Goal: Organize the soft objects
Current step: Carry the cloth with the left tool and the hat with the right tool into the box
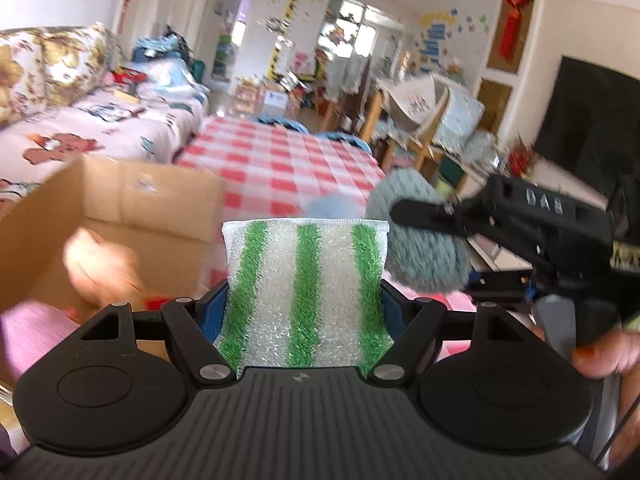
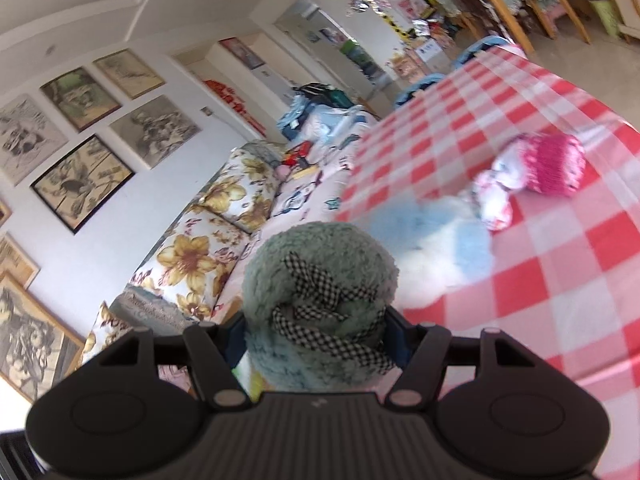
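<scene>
Left claw (image 1: pixel 304 304): clamped wide on the sponge (image 1: pixel 305 284); blue pads press both its edges
Right claw (image 2: pixel 316 336): clenched on the puff (image 2: pixel 320 300)
Sponge: flat, bristly pad, white with three green stripes; upright, above the near table edge
Puff: round, fuzzy grey-green ball with a checked ribbon bow; just right of the sponge
Box (image 1: pixel 116 216): brown cardboard, open, near left; blurred
Table (image 2: pixel 560 280): red-and-white check cloth; a pink knit toy (image 2: pixel 536 168) and a pale blue fluffy toy (image 2: pixel 432 236) lie far right
Sofa (image 2: pixel 208 240): floral, left of the table
</scene>
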Available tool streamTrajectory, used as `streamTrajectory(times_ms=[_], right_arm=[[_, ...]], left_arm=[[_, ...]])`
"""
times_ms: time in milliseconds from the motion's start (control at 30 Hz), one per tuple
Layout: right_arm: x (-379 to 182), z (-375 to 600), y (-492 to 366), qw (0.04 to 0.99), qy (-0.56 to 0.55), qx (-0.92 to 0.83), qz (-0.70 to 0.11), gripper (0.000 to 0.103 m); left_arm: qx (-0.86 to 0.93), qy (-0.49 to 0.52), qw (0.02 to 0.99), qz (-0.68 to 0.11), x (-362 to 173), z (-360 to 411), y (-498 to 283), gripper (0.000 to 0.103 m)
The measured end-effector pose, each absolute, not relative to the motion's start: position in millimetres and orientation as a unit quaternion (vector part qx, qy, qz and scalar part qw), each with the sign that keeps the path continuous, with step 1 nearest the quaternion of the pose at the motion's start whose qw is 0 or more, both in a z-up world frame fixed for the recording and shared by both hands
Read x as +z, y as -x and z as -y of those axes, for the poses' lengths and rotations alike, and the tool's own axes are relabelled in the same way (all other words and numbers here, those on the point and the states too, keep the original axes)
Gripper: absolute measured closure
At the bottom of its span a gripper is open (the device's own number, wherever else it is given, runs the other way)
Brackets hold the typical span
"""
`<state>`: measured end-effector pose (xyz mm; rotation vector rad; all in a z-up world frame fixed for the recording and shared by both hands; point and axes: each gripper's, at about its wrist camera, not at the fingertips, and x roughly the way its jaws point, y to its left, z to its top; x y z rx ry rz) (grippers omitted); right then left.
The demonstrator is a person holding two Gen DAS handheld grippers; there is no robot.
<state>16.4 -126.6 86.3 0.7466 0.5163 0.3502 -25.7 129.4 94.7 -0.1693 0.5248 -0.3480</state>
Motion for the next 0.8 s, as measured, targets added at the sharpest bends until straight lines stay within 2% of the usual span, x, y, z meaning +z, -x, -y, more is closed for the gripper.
streamTrajectory(times_ms=[467,800], right_arm=[[111.4,54.3,-56.0,0.905,-0.286,0.219,-0.226,0.037],[107.2,7.8,-83.0,0.92,-0.208,0.231,-0.239,0.037]], left_arm=[[-0.062,0.135,0.96,-0.237,96.9,-205.7,-2.3,0.01],[0.001,0.166,0.954,-0.251,91.0,-218.3,-22.8,0.009]])
